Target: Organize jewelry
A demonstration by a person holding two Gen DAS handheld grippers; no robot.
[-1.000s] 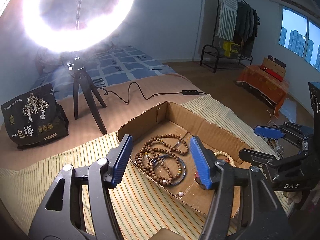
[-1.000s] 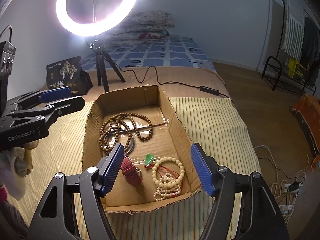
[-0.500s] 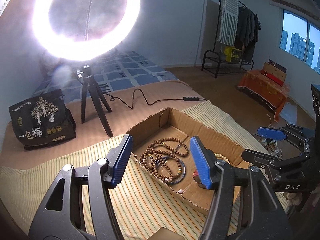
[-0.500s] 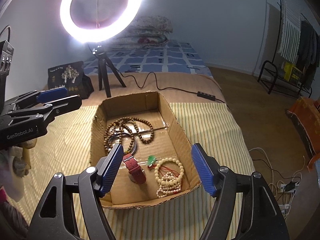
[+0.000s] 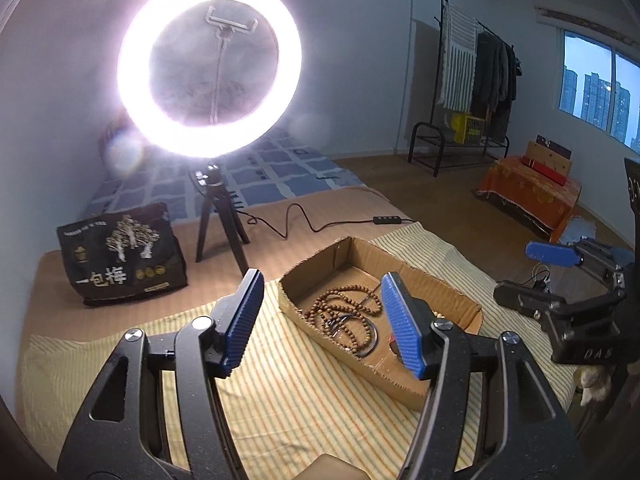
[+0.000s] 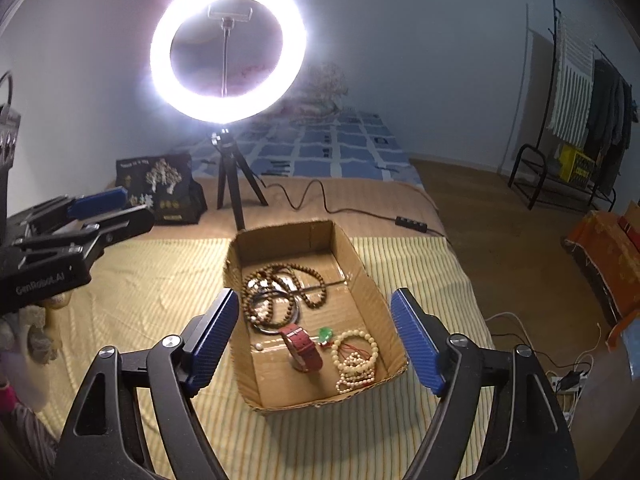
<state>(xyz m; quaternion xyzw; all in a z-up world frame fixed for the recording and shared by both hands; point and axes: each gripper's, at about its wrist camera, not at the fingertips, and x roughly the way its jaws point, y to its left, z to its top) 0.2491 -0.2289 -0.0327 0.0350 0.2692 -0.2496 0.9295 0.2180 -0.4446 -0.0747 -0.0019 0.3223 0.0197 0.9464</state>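
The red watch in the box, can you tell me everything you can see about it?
The red watch lies inside the cardboard box, near its front end. Its strap is dark red, looks like leather with pale stitching along the edges, and curls into a loop that stands up on the box floor. The face is hidden, so I cannot describe it. A small green pendant lies just to its right and the dark bangle just behind it; whether they touch is unclear. No gripper touches the watch.
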